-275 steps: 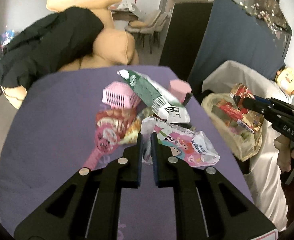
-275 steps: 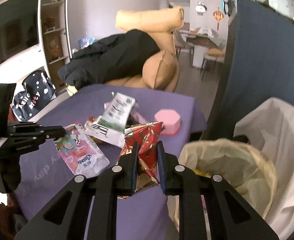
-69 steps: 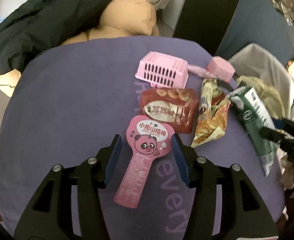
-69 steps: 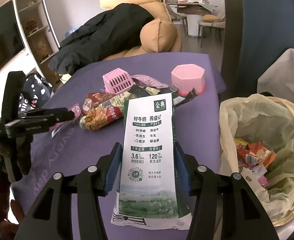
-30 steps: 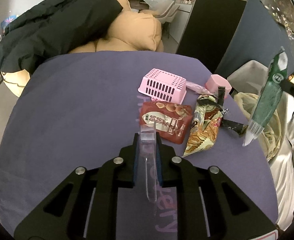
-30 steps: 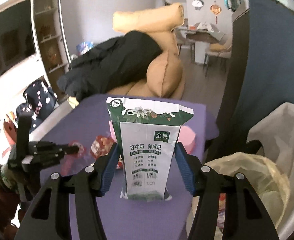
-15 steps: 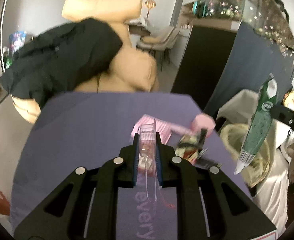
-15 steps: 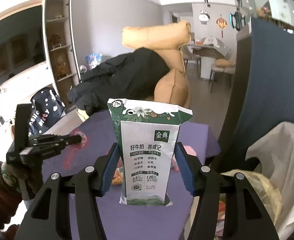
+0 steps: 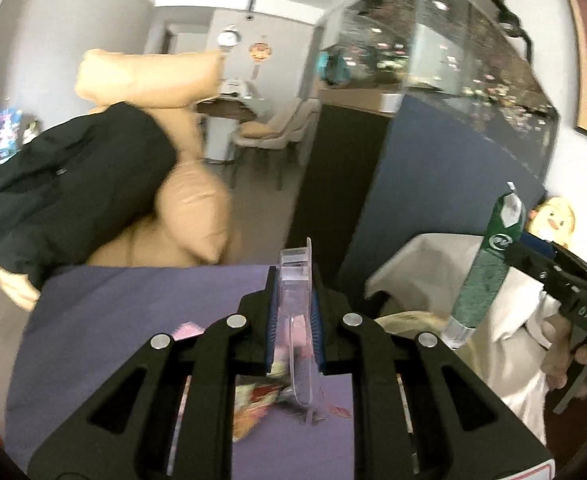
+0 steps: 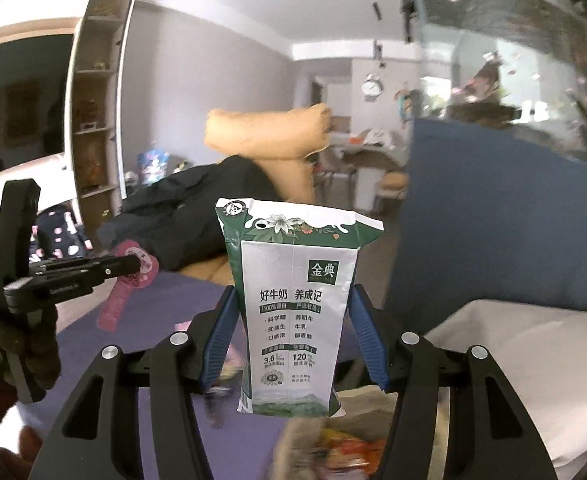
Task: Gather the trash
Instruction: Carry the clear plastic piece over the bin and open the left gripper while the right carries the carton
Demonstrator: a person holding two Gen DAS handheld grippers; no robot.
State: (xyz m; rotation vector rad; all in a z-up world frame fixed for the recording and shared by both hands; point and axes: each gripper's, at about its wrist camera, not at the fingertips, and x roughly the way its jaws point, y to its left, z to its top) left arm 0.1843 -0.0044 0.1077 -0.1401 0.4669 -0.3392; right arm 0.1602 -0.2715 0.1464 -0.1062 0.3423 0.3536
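Right claw (image 10: 291, 336) is gripping a green-and-white milk carton (image 10: 293, 312) by its side walls, blue ribbed pads pressing the flattened, creased paperboard; carton is standing upright in the air, printed panel facing the camera, top edge crimped flat. In the left wrist view the same carton (image 9: 489, 264) is showing edge-on as a thin green wedge hanging off the right claw (image 9: 533, 258), above the crinkled yellowish trash bag (image 9: 409, 318) beside the table. Left claw (image 9: 293, 320) is clamping shut on a clear plastic blister pack (image 9: 295, 308), rigid and glossy, seen edge-on between the blue pads, its lower part extending down past the fingers. From the right wrist view that pack (image 10: 127, 286) is showing its pink card backing, round head with a long narrow tail, sticking out of the left claw (image 10: 135, 266) held up over the table. Purple cloth-covered table (image 9: 133, 304) is lying below both claws, with blurred colourful snack wrappers (image 9: 253, 404) on it under the left claw. Tan cushions (image 9: 149, 80) with a black jacket (image 9: 73, 184) draped on them are sitting behind the table. White cloth (image 10: 533, 352) is covering something at right, next to the bag.
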